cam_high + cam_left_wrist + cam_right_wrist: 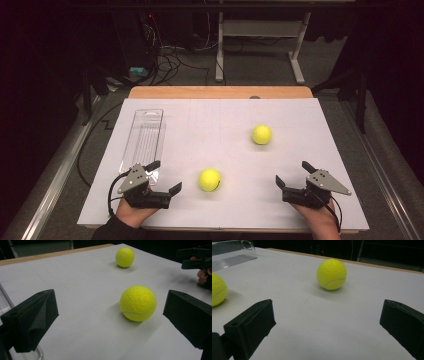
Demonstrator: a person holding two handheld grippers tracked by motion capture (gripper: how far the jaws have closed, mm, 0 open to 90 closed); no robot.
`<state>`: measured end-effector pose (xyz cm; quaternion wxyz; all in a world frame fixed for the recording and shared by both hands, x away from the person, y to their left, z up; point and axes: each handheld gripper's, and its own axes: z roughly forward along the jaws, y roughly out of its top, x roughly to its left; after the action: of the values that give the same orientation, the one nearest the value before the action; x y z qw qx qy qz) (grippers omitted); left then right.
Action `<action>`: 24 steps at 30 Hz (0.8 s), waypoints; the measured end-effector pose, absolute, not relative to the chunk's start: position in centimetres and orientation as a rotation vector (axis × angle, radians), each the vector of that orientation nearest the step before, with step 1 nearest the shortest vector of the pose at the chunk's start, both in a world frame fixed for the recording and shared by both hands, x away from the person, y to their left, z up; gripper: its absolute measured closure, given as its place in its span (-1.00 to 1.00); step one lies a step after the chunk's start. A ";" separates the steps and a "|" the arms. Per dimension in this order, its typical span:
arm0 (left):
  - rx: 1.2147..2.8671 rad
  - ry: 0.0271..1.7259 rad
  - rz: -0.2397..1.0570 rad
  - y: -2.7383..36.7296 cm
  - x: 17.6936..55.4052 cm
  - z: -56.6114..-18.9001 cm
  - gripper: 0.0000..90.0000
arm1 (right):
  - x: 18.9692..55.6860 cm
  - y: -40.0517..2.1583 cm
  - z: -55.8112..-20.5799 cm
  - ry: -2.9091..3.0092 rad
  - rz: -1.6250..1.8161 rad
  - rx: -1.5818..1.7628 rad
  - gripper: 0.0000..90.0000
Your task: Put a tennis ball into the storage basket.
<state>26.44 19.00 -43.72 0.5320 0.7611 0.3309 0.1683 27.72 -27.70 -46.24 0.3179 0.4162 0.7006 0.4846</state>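
Two yellow tennis balls lie on the white table top. The near ball rests toward the front, between my two grippers. The far ball sits farther back and to the right. My left gripper stands open at the front left, jaws wide, with the near ball a short way ahead of them. At the front right my right gripper is open too, facing the far ball, with nothing between its jaws.
A clear plastic tray lies lengthwise along the table's left side, just beyond my left gripper. The table's wooden back edge shows past the white sheet. Cables and a desk frame stand on the floor behind.
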 end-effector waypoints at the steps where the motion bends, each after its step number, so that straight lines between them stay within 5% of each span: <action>1: 1.823 0.787 0.397 18.8 26.4 -43.7 -0.99 | 27.7 -27.7 -46.3 1.843 1.275 1.097 -1.00; 24: 2.127 0.706 0.273 15.2 26.3 -45.1 -0.99 | 27.8 -27.5 -46.6 1.870 1.255 1.096 -1.00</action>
<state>26.31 15.16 -45.06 0.4278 0.8516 0.2825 0.1093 27.75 -27.54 -46.59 0.3130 0.4154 0.7092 0.4759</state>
